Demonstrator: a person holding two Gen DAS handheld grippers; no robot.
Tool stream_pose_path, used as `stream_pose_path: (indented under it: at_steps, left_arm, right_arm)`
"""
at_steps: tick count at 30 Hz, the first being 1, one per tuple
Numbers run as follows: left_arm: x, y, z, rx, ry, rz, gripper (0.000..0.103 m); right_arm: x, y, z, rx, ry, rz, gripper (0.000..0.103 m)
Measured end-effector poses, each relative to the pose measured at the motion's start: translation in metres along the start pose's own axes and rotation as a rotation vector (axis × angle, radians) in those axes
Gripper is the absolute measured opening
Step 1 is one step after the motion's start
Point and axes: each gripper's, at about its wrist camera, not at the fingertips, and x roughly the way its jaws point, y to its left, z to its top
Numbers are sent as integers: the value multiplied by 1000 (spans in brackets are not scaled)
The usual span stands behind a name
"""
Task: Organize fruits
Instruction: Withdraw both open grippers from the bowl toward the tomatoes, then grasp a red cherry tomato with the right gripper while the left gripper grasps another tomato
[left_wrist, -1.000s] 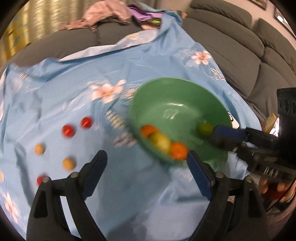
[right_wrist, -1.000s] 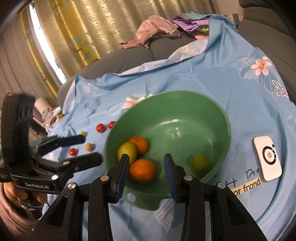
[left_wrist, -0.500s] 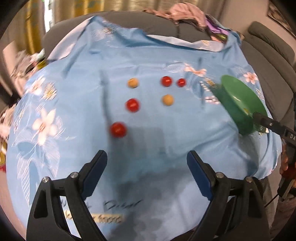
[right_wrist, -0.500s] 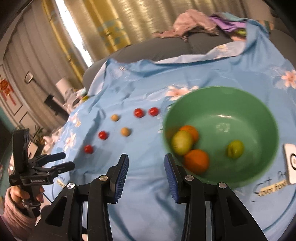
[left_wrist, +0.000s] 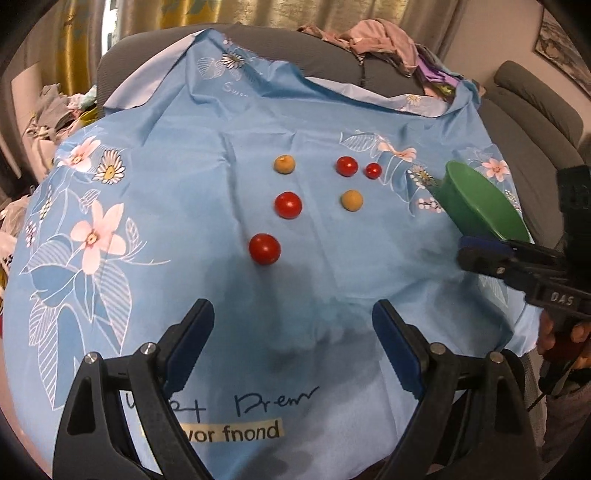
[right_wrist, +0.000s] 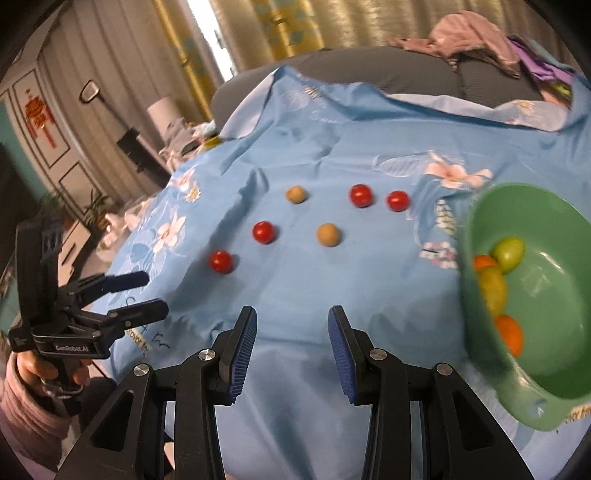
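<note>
Several small fruits lie on the blue flowered cloth (left_wrist: 184, 177): red tomatoes, the nearest (left_wrist: 264, 249) and another (left_wrist: 288, 204), and two tan round fruits (left_wrist: 351, 200) (left_wrist: 284, 163). A green bowl (right_wrist: 554, 332) at the right holds two oranges (right_wrist: 509, 334) and two green-yellow fruits (right_wrist: 509, 249). My left gripper (left_wrist: 293, 350) is open and empty, just short of the nearest tomato. My right gripper (right_wrist: 291, 341) is open and empty, left of the bowl, over bare cloth. The bowl's rim shows in the left wrist view (left_wrist: 484, 206).
The cloth covers a grey sofa (left_wrist: 535, 99). A heap of clothes (left_wrist: 384, 40) lies at the back. Curtains (right_wrist: 295, 29) hang behind. Clutter (right_wrist: 184, 136) and a cabinet stand at the left. The cloth's front edge is near both grippers.
Both grippers have swung left, away from the bowl toward the loose fruits. The bowl has moved to the right edge of both views. Both stay open.
</note>
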Motion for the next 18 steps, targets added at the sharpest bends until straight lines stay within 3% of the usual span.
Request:
stream_pose_path:
  at_steps: [18]
  left_arm:
    - [22,17,20,33,9,-50,87]
  right_arm:
    - [107,32,60,-135,103,47,41]
